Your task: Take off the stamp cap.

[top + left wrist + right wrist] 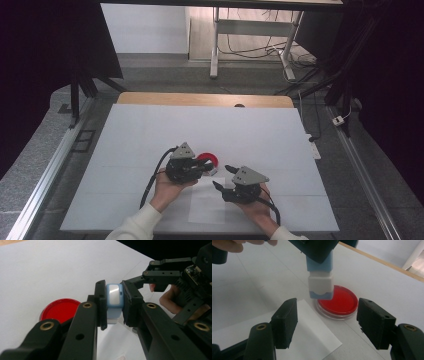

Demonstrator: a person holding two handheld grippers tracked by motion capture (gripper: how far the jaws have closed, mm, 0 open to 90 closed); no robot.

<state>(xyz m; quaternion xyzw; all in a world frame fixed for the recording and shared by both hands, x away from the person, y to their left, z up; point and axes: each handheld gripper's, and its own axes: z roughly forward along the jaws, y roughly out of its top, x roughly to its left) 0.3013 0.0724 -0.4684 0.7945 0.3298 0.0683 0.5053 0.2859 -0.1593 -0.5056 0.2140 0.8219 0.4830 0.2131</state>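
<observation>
Gripping a light-blue stamp [114,302] between its clenched jaws, the left gripper [114,305] held it above the table [140,135], beside the red dish [340,301]. The right gripper [327,322] stood released, jaws wide, just short of the stamp's white end.

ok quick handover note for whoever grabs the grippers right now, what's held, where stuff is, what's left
Left gripper: shut on the blue and white stamp, gripped by its blue body, white end pointing toward the right gripper.
Right gripper: open, holding nothing, jaws on either side of the space just short of the stamp's white end.
Red round dish: on the white table cover, just beyond the stamp.
White paper sheet: flat on the cover, under the right gripper.
Done: stamp picked up.
Left, likely: close the right gripper on the white end, probably a cap, and pull it off; the paper looks unmarked.
</observation>
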